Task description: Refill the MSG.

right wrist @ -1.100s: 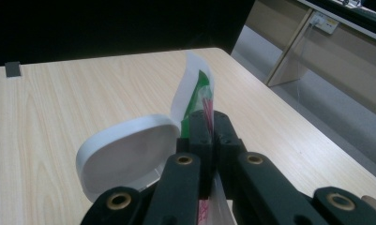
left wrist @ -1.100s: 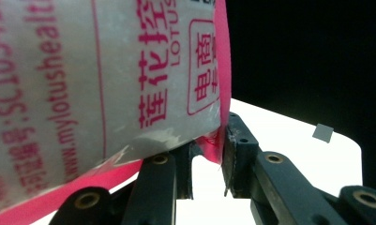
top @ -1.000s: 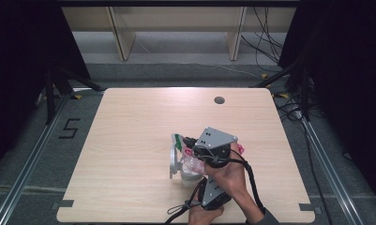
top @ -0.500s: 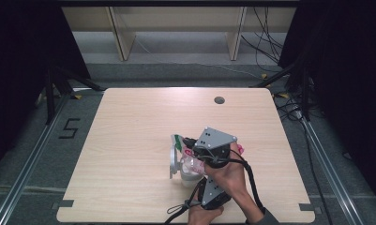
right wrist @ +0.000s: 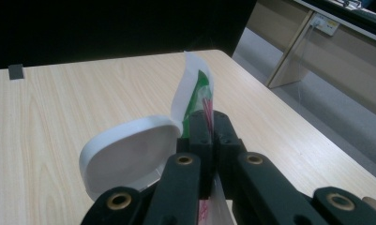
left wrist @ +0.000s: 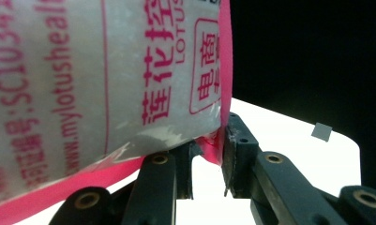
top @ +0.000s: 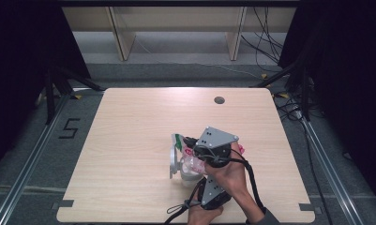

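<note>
Two grippers on one plastic packet (top: 189, 154), both gripping it above the table (top: 129, 140), roughly mid-width and nearer the front edge than the back. Packet is translucent white with pink print and pink border, green patch at its upper end.

Right gripper (top: 195, 149), grey three-cornered plate on top: right gripper view has its jaws fully together, pinching the packet's thin film (right wrist: 202, 101) between the pads. Green-and-white flap stands up just past the jaw tips.

Left gripper (top: 213, 191) sits nearer the front edge, below the right one in the high view. Left gripper view: jaws narrow, clamped on the pink sealed edge (left wrist: 218, 140) of the packet, body of the packet (left wrist: 96, 84) fanning up and to the left of the jaws.

White round container (top: 176, 161) on the table directly beside and under the packet; in the right gripper view its white rim (right wrist: 129, 154) is tilted toward the camera, just left of the jaws. Can't tell if packet touches it.

Small dark round hole (top: 219, 100) near the table's back edge, well apart from everything.
</note>
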Demonstrator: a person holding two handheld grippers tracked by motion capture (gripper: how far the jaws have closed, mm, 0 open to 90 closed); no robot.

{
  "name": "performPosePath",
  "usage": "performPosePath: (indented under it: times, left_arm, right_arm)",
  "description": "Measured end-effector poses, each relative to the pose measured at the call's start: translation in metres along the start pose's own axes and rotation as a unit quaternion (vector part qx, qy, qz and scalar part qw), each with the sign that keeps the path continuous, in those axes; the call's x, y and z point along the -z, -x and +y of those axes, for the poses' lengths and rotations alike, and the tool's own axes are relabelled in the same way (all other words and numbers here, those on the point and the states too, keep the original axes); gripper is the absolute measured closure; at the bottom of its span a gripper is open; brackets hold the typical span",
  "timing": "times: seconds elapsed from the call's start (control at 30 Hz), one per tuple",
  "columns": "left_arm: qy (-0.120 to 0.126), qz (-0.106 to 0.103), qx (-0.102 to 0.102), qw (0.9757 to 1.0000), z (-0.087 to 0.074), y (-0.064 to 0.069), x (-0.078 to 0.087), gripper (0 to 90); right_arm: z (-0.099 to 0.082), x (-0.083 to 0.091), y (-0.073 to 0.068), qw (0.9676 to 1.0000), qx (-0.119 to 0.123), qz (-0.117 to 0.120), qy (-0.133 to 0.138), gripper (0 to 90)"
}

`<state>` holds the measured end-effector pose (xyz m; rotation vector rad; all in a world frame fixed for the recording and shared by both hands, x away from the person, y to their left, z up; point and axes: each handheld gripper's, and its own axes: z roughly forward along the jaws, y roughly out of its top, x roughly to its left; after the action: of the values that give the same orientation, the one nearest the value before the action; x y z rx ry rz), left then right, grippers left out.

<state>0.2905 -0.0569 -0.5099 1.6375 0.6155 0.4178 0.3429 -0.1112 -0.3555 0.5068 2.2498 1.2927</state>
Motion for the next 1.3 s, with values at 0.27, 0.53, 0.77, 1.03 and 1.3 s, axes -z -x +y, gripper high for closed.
performPosePath:
  times: [0.27,0.53,0.77,1.03,1.3]
  left_arm:
    - [-0.007,-0.005,-0.002,1.0000,-0.002,-0.002,0.000,75.1]
    - [-0.015,-0.003,-0.003,0.9999,-0.004,-0.002,0.001,73.8]
    - [-0.024,-0.005,-0.002,0.9997,-0.006,-0.003,0.000,71.8]
    - [-0.037,-0.011,-0.001,0.9992,-0.007,-0.002,-0.001,68.6]
    - [-0.043,-0.013,0.000,0.9990,-0.007,-0.001,-0.003,60.8]
  right_arm:
    - [-0.001,0.003,0.002,1.0000,0.000,-0.003,0.000,90.0]
    - [-0.002,0.009,0.006,1.0000,-0.004,0.003,0.008,90.0]
    - [-0.005,0.016,0.010,0.9999,-0.011,-0.001,0.013,90.0]
    - [-0.009,0.026,0.016,0.9997,-0.013,-0.009,0.021,90.0]
    - [-0.013,0.033,0.023,0.9992,-0.024,-0.007,0.032,90.0]
